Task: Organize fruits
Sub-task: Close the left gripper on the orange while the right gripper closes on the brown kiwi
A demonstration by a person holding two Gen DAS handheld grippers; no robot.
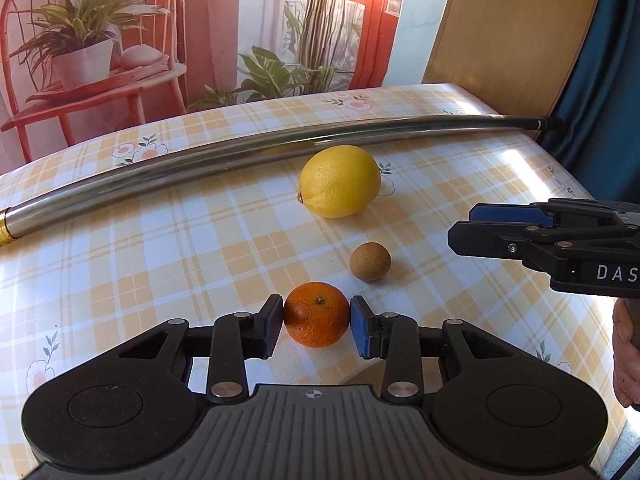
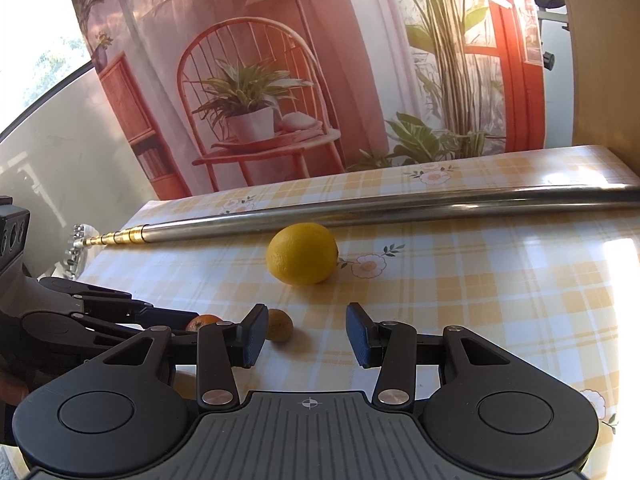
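Left wrist: left gripper (image 1: 317, 320) clasps tangerine (image 1: 316, 314) (right gripper (image 2: 306, 334) agape).

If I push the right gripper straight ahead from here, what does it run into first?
Probably the lemon, which sits ahead of the open right gripper, close to its centre line. The small brown fruit lies nearer but beside the left finger, so it may get brushed; depth is unclear.

White capitals "DAS" show on the black body of the right hand-held gripper (image 1: 460, 228), cut off at the left wrist view's right edge, so any further letters cannot be read. Nothing else legible: the strip of posters in the background is too blurred.
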